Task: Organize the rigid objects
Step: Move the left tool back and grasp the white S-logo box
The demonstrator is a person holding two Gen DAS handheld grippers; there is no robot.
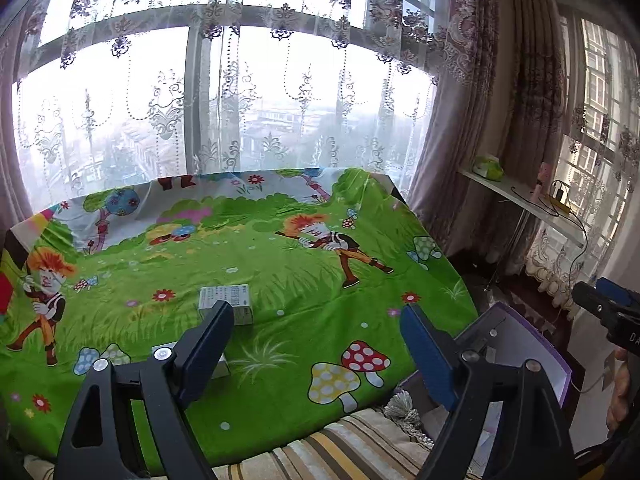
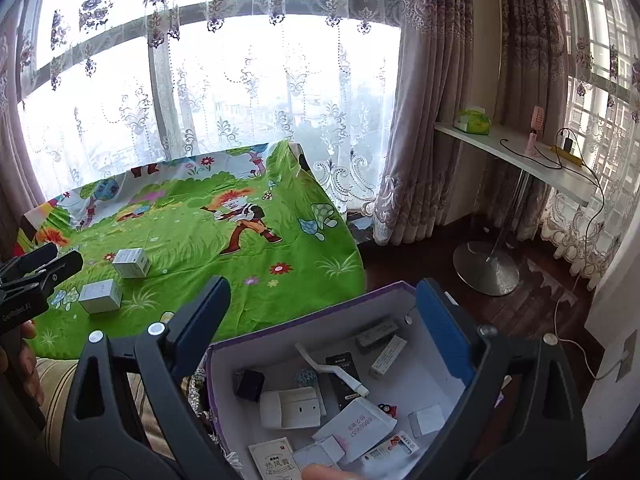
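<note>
We hold the left gripper [image 1: 316, 344] wide and empty over the near part of the green cartoon cloth [image 1: 280, 264], its left finger covering part of a small white box [image 1: 226, 304] that lies on the cloth; a second white box [image 1: 222, 364] sits closer in, mostly hidden behind that same finger. From the right wrist camera both boxes show plainly, the farther one [image 2: 132, 263] and the nearer one [image 2: 101, 296], near each other but apart, with bare cloth all around them out to the far edge by the lace curtain [image 2: 248, 92]. Our right gripper [image 2: 324, 316] also stands wide with nothing between its pads, hanging above the purple-rimmed bin [image 2: 304, 316], which sits just off the cloth's right edge. The bin is already crowded with small cartons, a dark case and a white plastic piece. Beyond the bin the wooden floor [image 2: 540, 304] is open as far as the stand of a white shelf [image 2: 520, 156].
</note>
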